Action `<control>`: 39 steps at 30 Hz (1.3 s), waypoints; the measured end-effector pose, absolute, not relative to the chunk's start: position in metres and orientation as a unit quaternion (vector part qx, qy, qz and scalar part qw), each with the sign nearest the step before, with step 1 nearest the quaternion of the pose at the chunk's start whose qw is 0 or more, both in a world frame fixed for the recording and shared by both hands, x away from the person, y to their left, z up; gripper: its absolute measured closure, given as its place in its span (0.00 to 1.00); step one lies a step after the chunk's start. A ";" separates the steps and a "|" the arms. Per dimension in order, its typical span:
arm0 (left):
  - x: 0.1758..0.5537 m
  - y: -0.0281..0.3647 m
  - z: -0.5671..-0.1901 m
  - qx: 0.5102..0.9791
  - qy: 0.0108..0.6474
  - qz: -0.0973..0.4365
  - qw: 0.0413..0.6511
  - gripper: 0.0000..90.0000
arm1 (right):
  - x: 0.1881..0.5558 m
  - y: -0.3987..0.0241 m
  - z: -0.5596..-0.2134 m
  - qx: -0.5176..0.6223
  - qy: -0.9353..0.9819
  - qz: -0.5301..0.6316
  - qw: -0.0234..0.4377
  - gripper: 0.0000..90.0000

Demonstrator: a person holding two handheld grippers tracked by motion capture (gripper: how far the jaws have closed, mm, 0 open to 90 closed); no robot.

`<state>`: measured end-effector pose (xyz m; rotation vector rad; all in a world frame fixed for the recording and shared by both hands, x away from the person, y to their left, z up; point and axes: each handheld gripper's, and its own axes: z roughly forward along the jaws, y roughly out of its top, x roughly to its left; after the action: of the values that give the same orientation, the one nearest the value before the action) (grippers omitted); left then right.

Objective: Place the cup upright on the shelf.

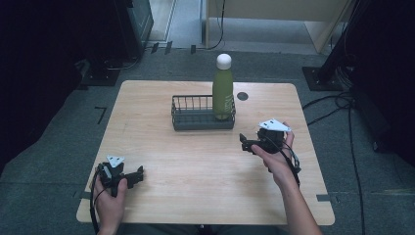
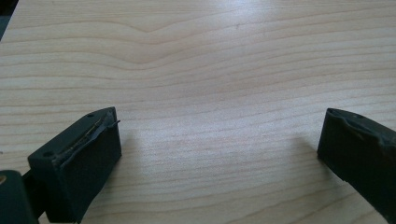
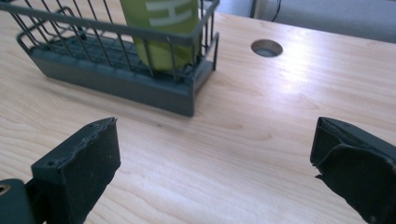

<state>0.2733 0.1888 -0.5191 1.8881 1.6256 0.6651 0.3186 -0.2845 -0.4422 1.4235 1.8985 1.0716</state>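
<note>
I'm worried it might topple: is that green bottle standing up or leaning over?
Upright. The green bottle stands straight in the right end of the wire basket, white cap on top.

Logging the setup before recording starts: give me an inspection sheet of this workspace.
Surface: light wooden table, with a round hole near the far edge.
Job's things: green bottle with a white cap stands upright at the right end of the dark wire basket.
Clutter: nothing seen.
Grippers: left gripper open, holding nothing; right gripper open, holding nothing, pointing at the basket.
Cables: black cables on the floor to the right.
Surroundings: grey carpet, dark equipment at both sides.
</note>
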 end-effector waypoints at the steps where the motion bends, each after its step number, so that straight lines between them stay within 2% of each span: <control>1: 0.273 0.189 -0.519 0.703 0.606 0.248 0.278 0.00 | 0.317 -0.286 -0.444 0.528 0.703 0.395 0.266 0.02; 39: 0.273 0.189 -0.519 0.704 0.605 0.248 0.277 0.00 | 0.249 -0.365 -0.492 0.587 0.674 0.361 0.265 0.02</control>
<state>0.2732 0.1889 -0.5190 1.8912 1.6249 0.6651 0.2491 -0.3647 -0.4923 1.5876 1.8223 0.9750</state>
